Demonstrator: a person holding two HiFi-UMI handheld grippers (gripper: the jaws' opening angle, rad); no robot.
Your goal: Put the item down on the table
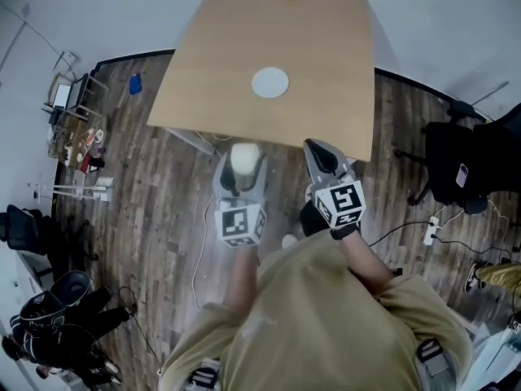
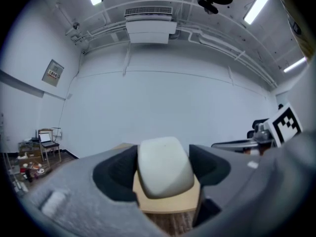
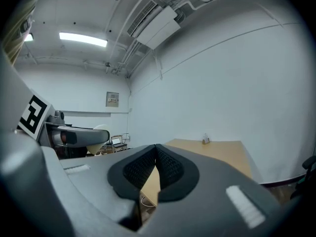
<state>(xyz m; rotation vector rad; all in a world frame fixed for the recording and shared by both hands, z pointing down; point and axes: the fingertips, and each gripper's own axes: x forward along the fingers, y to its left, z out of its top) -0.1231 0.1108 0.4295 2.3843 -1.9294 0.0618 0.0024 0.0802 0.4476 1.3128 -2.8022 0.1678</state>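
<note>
Near the table (image 1: 326, 72), left gripper (image 1: 242, 163) points forward, gripping a pale item (image 2: 164, 166).

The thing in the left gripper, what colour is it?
Off-white item, best in the left gripper view.

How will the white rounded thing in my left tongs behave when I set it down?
The white item looks smooth, so it may slip if the left tongs loosen early. Its rounded edges suggest it could rock or roll on the table. It holds its shape, so probably stiff.
</note>
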